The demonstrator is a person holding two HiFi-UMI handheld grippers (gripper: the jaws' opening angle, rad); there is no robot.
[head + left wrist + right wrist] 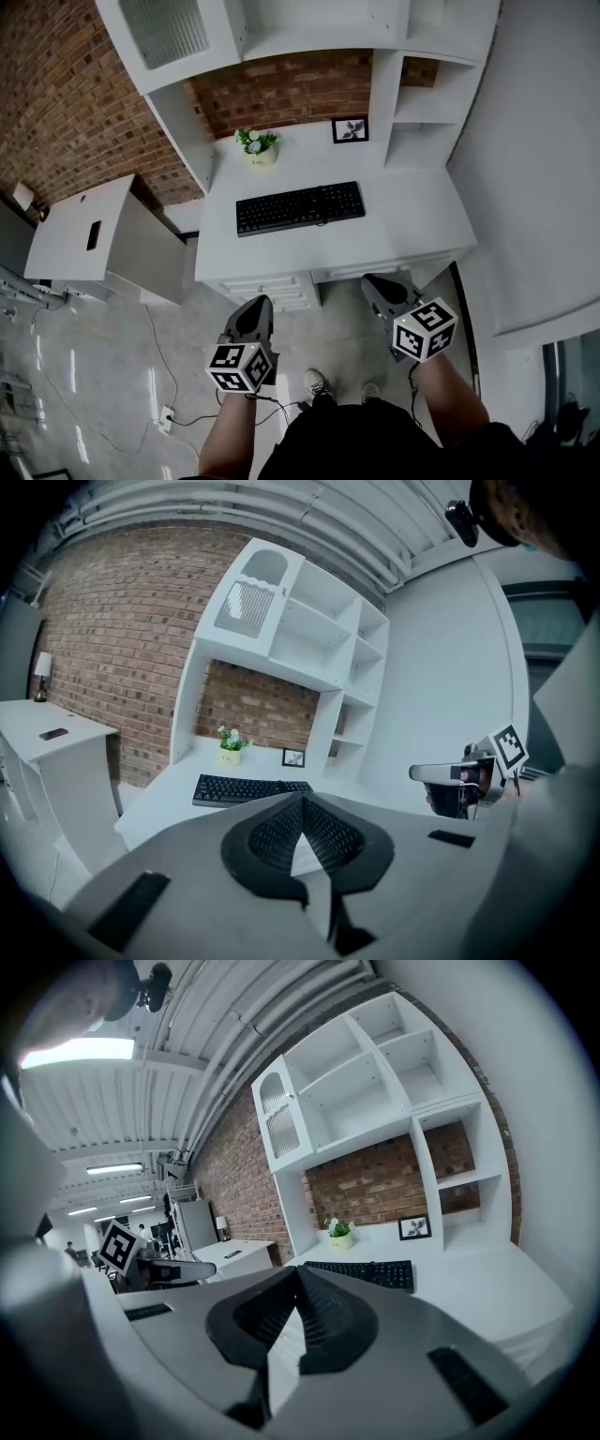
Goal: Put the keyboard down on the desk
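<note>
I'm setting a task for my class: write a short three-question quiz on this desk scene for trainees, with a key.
1. True or false: the keyboard lies flat on the desk.
2. In the head view, what stands left of the picture frame? A potted plant; B mug; C clock.
3. Fill in: the left hand-held gripper and right hand-held gripper are both ____, holding nothing.
Key: 1 true; 2 A; 3 shut.

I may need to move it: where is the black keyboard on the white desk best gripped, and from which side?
Probably by its two short ends at once, coming from the open front. The keyboard lies flat, long and thin, across the desk; a potted plant and picture frame stand behind it.
</note>
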